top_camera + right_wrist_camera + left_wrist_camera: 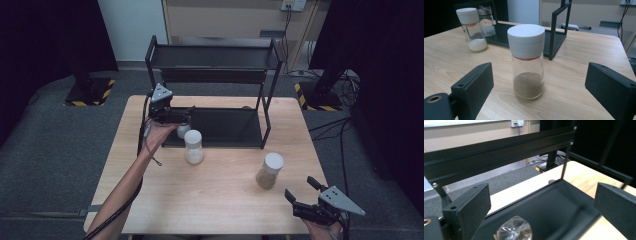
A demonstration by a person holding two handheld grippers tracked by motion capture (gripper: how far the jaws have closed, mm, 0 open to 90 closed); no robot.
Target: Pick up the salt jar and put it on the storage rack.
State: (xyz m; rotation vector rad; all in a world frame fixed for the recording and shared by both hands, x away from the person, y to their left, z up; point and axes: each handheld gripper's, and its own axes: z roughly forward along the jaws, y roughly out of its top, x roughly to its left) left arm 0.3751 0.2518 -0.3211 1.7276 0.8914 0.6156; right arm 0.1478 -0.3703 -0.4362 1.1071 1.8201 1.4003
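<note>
Jars are going onto the black rack, one at a time.

The left gripper (176, 116) hangs over the low shelf of the rack (230, 131), at its left end, with its jaws wide apart and nothing in them. A small clear jar (514, 231) stands on that shelf just under it, so that one looks done. The jar with white powder (193, 147) waits on the tabletop by the shelf's front edge. The right gripper (302, 192), near the tabletop's front right corner, is open too and faces the jar with brown powder (527, 61). I think it must slide in and squeeze that jar next.
</note>
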